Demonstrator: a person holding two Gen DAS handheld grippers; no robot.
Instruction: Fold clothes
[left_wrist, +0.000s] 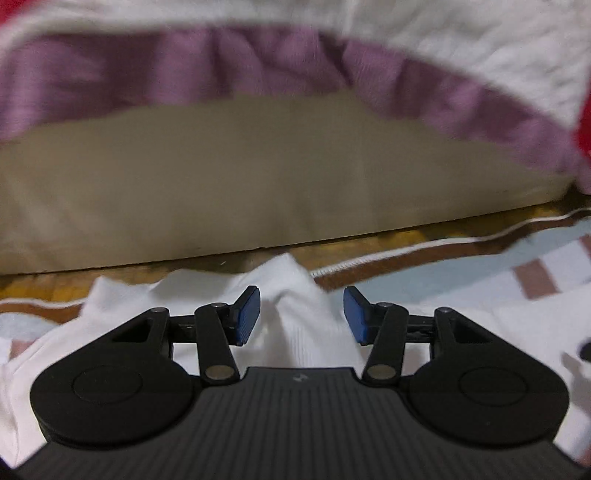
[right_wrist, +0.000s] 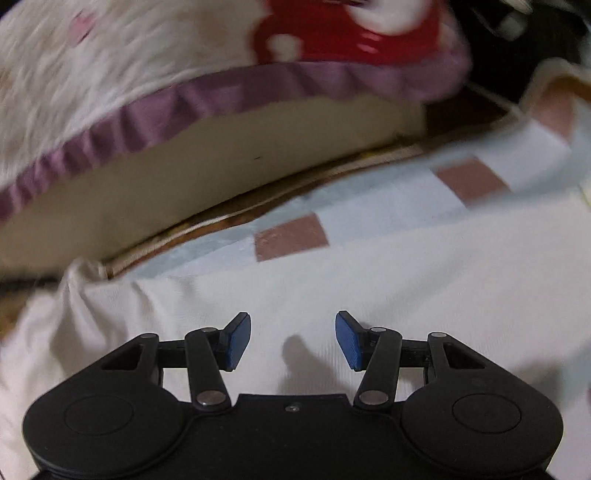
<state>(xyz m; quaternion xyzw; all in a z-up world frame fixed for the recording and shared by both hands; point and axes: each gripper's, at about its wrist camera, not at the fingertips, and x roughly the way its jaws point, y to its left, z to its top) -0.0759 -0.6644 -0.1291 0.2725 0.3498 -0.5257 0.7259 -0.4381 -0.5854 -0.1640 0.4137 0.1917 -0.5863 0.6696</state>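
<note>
- A cream mattress (left_wrist: 258, 177) is filling the background, with a purple-frilled blanket (left_wrist: 184, 70) hanging over its top edge.
- A checked sheet (right_wrist: 369, 206) is lying spread on the floor beside it.
- A white garment (right_wrist: 295, 288) is lying on that sheet, bunching up into a ridge at its far edge.
- The left gripper (left_wrist: 302, 314) is standing wide, straddling the ridge without pinching it.
- The right gripper (right_wrist: 293, 340) is hovering wide over flat cloth, holding nothing.

Beige mattress side (left_wrist: 236, 184) above wooden floor (left_wrist: 406, 236), purple-frilled bedspread (right_wrist: 229, 92).
</note>
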